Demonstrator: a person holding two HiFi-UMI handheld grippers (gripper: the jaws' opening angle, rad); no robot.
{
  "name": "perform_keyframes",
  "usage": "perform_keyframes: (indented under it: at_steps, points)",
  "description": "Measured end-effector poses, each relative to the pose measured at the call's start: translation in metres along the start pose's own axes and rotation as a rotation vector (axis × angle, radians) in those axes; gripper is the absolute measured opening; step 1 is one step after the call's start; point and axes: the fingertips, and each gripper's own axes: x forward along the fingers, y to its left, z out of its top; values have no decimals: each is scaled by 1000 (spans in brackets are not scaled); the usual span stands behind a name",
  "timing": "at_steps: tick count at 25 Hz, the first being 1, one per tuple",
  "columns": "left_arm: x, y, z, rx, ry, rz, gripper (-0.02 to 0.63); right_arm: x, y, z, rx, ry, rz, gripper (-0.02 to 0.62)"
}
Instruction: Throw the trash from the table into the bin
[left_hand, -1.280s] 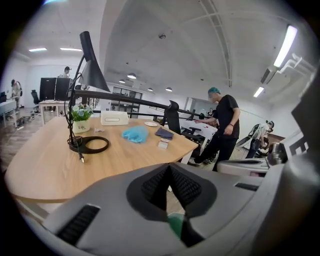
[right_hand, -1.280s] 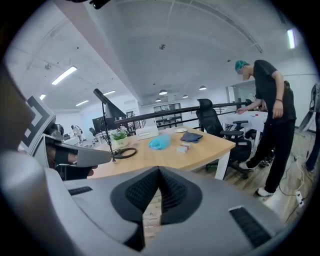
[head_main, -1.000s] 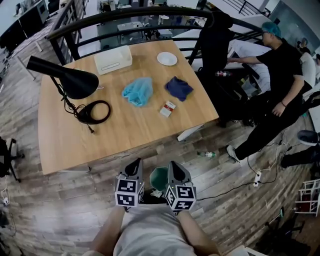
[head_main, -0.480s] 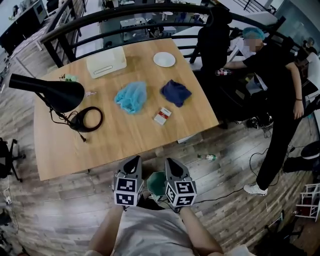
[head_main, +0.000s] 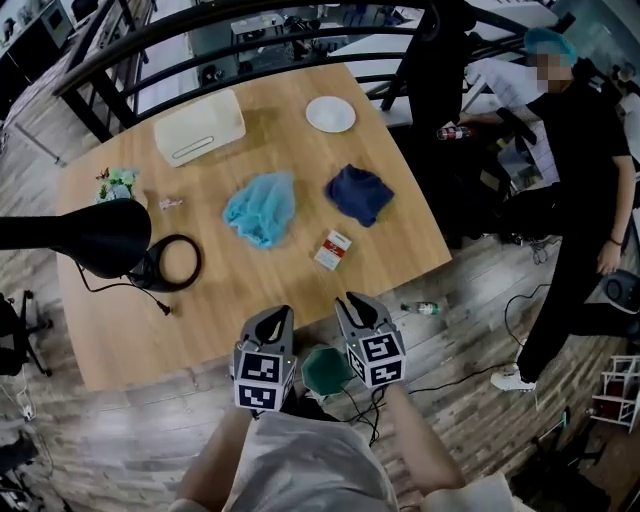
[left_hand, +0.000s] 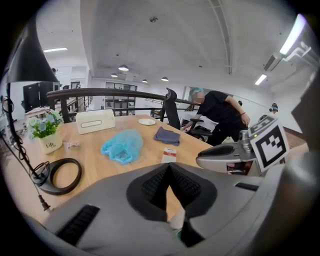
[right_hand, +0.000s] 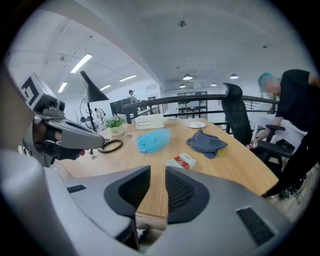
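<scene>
Update: left gripper (head_main: 272, 318) and right gripper (head_main: 353, 303) have both come forward off the bin (head_main: 325, 368) to the near edge of the table (head_main: 200, 310); the bin now sits below and behind the jaws, between the two. Right jaws have just been opening; narrow gap now, only bare wood showing through it, nothing held. Left jaws: tips pressed together, nothing pinched. Table load looks unchanged: red-and-white pack (head_main: 333, 250) ahead of the right jaws, slightly to their right; blue net (head_main: 262, 208) further ahead, nearer the left jaws' line; navy cloth (head_main: 360, 193) beyond the pack. My read: next pickup is starting; pack is the likely target; right jaws probably need more spread to fit it.
</scene>
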Motion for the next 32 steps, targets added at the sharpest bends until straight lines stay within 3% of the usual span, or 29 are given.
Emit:
perform_keyframes:
  at_steps: [7, 12, 15, 19, 24, 32]
  points:
    - [43, 12, 8, 9, 45, -46, 18, 57, -28, -6, -114, 135, 73, 240]
    - [65, 23, 12, 2, 59, -73, 18, 91, -39, -7, -222, 227, 128, 421]
    - [74, 29, 16, 4, 58, -92, 18, 112, -47, -5, -336, 274, 143, 468]
    - [85, 34, 19, 11, 66, -118, 18, 133, -55, -13, -417, 368, 204, 480]
    - [88, 43, 17, 8, 87, -126, 18, 145, -57, -31, -358, 487, 287, 483]
    - [81, 44, 11, 16, 81, -138, 18, 135, -54, -29, -245, 409, 228, 472]
